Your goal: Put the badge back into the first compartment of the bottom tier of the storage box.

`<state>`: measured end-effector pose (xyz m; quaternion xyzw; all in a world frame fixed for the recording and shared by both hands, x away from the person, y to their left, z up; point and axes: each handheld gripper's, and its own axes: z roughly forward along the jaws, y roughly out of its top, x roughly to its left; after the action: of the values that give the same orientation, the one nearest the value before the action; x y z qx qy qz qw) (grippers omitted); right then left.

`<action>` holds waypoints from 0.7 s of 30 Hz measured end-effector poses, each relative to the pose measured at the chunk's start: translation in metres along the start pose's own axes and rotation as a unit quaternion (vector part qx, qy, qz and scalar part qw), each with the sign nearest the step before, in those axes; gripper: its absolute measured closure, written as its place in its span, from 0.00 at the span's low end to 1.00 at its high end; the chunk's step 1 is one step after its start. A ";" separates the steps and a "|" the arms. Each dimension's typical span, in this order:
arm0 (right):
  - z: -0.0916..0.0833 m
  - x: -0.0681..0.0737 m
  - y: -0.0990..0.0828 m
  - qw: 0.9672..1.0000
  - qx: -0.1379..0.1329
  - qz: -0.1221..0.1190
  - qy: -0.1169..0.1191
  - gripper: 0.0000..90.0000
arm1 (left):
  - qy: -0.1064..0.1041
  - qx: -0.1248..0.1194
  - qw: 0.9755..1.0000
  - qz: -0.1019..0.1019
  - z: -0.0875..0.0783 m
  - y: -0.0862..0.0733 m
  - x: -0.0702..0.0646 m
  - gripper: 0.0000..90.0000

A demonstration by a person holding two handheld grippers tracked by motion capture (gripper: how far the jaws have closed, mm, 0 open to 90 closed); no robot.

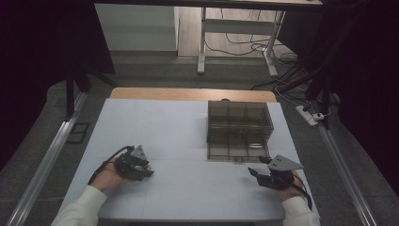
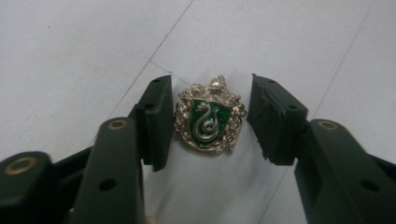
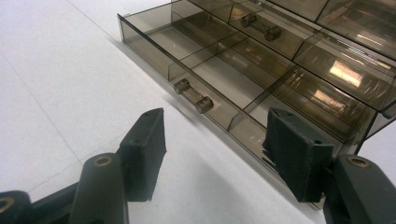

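Left gripper (image 2: 208,122) brackets the badge (image 2: 208,120), one pad touching, the other just clear; right gripper (image 3: 219,154) spread by the drawer (image 3: 196,65).

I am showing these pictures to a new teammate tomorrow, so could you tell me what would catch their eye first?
Most striking is the silver crest badge with a green shield and a snake, lying on the white table between the jaws of the left gripper; one pad touches it, the other stands just clear. Next comes the smoky clear drawer box at the far right of the table, its lower drawer pulled out toward the open right gripper.
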<state>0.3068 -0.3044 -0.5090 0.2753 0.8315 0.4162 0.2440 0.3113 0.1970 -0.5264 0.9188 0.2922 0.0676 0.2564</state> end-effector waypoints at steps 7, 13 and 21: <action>0.000 0.000 0.000 1.000 -0.001 0.001 0.001 0.43 | 0.008 -0.003 1.000 0.006 0.000 0.000 -0.002 0.62; -0.001 -0.001 0.000 1.000 0.001 -0.001 -0.002 0.43 | 0.027 -0.003 1.000 -0.010 -0.001 0.000 -0.001 0.62; 0.000 -0.002 0.000 1.000 -0.003 0.003 0.000 0.43 | 0.036 -0.039 0.998 -0.045 -0.010 -0.006 0.004 0.62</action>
<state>0.3080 -0.3062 -0.5087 0.2774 0.8292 0.4197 0.2436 0.3087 0.2073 -0.5209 0.8910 0.3394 0.1000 0.2845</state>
